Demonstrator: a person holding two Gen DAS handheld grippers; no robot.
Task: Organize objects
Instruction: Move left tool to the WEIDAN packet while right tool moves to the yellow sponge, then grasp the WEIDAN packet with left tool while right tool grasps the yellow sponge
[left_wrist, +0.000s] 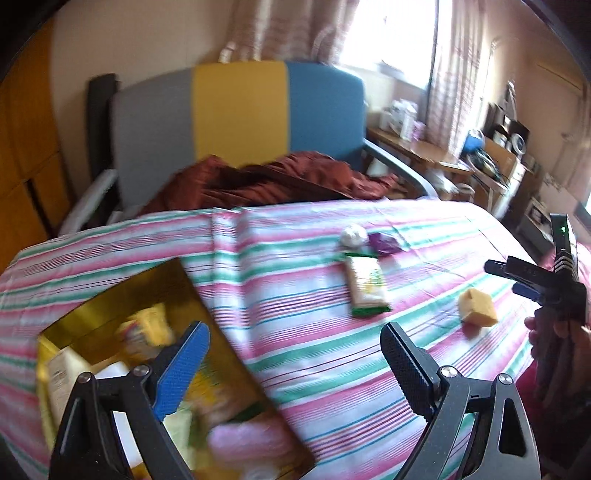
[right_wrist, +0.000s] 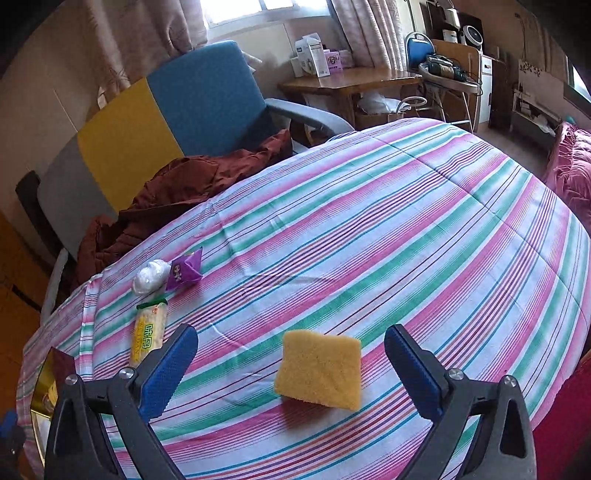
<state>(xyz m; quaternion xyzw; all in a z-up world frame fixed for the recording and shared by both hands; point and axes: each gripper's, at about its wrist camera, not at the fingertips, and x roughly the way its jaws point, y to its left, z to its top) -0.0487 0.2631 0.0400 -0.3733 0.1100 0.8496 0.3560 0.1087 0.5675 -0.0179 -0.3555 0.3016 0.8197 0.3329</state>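
Left claw (left_wrist: 295, 363) gaping wide, nothing between its ribbed blue and black pads, hovering over the striped cotton sheet (left_wrist: 332, 354) of the bed, pink, green and white bands running across it. Under its left finger sits a shiny gold box (left_wrist: 110, 295), glossy walls, full of blurred packets and something soft and pink. Right claw (right_wrist: 291, 363) also spread wide, and between its textured blue pads lies the yellow sponge (right_wrist: 319, 369), a coarse, porous square block flat on the sheet, touched by neither pad. Farther along, a long crinkly cracker packet (right_wrist: 147, 334) with green ends lies just beside a purple candy wrapper (right_wrist: 184, 269) and a small crumpled white ball (right_wrist: 149, 277), those two touching. Behind the bed, a padded chair (right_wrist: 199, 96) in grey, yellow and blue panels carries a rumpled rust-brown cloth (right_wrist: 177, 188).
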